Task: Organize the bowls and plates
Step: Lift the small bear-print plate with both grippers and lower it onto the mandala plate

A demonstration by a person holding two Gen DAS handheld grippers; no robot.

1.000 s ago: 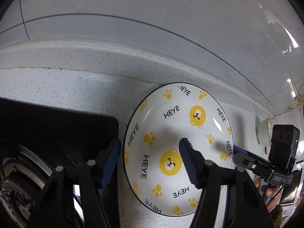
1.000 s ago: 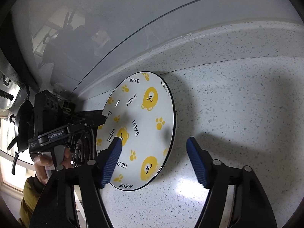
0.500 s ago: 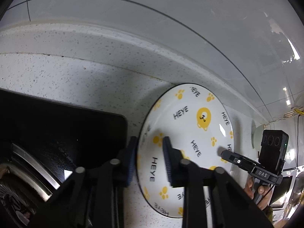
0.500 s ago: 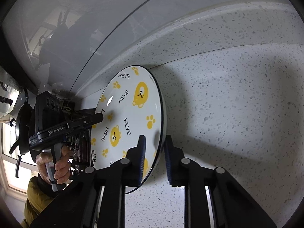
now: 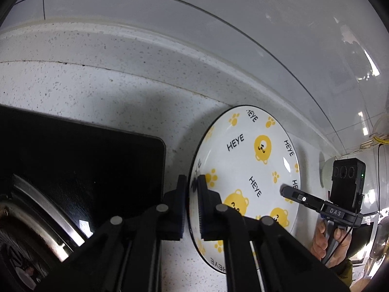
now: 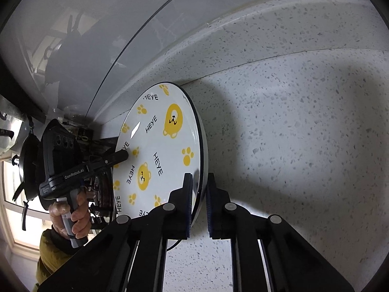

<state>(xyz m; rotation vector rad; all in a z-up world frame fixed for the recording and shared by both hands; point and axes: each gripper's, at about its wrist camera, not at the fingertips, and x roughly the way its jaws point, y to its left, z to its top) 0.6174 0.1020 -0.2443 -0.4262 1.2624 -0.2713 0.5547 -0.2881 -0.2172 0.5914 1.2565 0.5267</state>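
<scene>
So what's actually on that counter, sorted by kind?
Bear-print plate: 1, its rim clamped by the left gripper and the right gripper
Black stove top: 1
Handheld grippers: 2
Total: 4

1. Countertop (image 5: 102, 102): white speckled stone, with a raised lip of the same stone along the back; also fills the right wrist view (image 6: 304, 146).
2. Backsplash (image 5: 218, 24): glossy grey panels, thin dark seams, glare spots at right.
3. Cooktop (image 5: 80, 160): black glass, rounded corner, set flush in the countertop at left.
4. Burner ring (image 5: 36, 216): metal, lower left on the cooktop, partly cut off.
5. Pan (image 6: 28, 168): dark, at far left edge of the right wrist view.
6. Window (image 6: 14, 209): bright, lower left there.
</scene>
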